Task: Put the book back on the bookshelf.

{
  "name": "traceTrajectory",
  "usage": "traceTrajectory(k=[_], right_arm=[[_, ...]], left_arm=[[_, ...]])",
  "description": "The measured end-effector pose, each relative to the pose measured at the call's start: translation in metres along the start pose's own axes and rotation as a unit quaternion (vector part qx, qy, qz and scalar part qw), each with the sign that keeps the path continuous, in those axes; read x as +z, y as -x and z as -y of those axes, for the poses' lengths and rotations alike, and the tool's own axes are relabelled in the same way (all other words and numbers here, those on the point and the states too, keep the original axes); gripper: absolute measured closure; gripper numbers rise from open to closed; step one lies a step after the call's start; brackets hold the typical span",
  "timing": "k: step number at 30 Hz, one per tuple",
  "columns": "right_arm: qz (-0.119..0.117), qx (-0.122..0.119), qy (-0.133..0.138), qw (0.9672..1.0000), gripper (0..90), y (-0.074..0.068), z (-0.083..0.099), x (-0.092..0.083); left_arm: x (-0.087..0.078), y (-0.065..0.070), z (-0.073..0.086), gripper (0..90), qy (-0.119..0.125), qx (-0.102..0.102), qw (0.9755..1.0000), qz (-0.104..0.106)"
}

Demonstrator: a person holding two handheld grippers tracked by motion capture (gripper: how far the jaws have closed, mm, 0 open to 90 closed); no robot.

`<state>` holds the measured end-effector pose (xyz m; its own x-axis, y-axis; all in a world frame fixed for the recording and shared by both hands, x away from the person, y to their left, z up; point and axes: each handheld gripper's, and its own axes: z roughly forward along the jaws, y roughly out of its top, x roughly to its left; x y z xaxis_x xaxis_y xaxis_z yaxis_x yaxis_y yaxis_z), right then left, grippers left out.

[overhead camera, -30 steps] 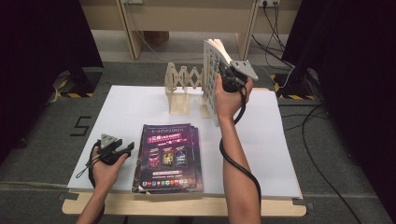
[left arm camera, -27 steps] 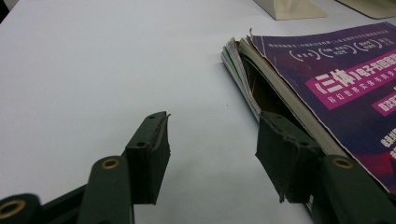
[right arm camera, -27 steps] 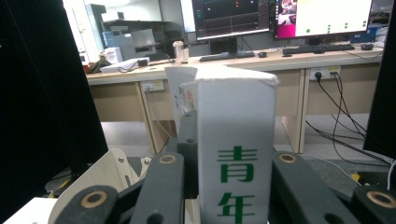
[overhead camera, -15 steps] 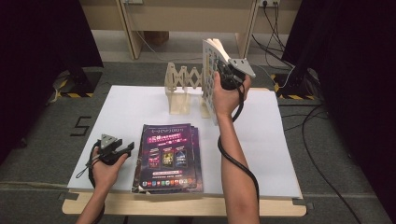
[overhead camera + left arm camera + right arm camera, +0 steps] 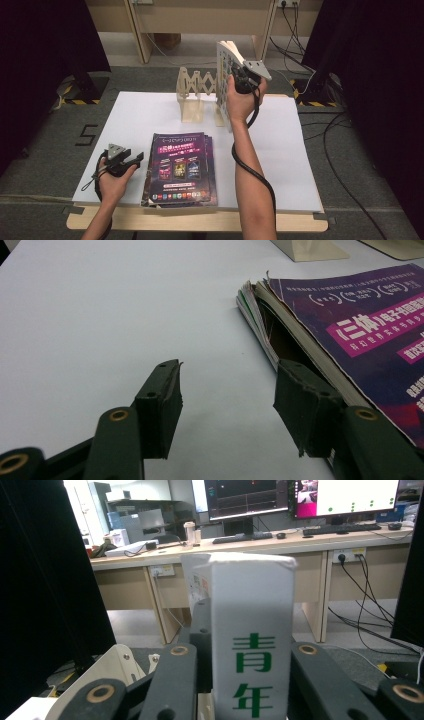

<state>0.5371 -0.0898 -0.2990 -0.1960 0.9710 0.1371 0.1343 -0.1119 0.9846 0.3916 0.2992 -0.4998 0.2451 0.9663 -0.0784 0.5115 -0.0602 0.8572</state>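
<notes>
A stack of magazines point(image 5: 182, 167) with a purple cover lies flat near the table's front edge. My left gripper point(image 5: 135, 159) rests on the table just left of that stack, open; in the left gripper view the left gripper point(image 5: 227, 385) has bare table between its jaws, and its right jaw sits by the edge of the stack of magazines point(image 5: 350, 330). My right gripper point(image 5: 235, 82) is raised over the back of the table, shut on a white magazine point(image 5: 224, 80) held upright. Its white spine with green characters point(image 5: 252, 640) sits between the jaws.
A wooden accordion rack point(image 5: 192, 95) stands at the back middle of the white table point(image 5: 280, 150), just below and left of the held magazine. Desks and cables lie beyond the table. Dark curtains flank both sides.
</notes>
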Motion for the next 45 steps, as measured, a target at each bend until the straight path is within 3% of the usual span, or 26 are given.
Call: traceTrajectory(k=[17,29,36,42,45], right_arm=[[0.003,-0.003,-0.006,1.0000,74.6,-0.001,0.005,0.012],[0.005,-0.002,-0.021,0.9998,74.5,-0.001,0.022,0.021],[0.004,-0.008,-0.019,0.9998,74.2,-0.001,0.027,0.017],[0.011,-0.017,-0.033,0.9992,73.8,0.005,0.040,0.009],[0.011,-0.008,-0.032,0.9994,73.9,0.010,0.043,0.002]], left_arm=[[0.000,0.000,0.000,43.5,0.000,0.000,1.0000,0.002],[0.000,-0.001,0.000,43.5,-0.001,-0.003,1.0000,0.004],[0.000,-0.001,0.000,43.5,0.000,-0.003,1.0000,0.004],[0.000,0.000,0.000,43.5,0.002,0.000,1.0000,0.004],[0.000,0.000,0.000,43.5,0.000,0.002,1.0000,0.003]])
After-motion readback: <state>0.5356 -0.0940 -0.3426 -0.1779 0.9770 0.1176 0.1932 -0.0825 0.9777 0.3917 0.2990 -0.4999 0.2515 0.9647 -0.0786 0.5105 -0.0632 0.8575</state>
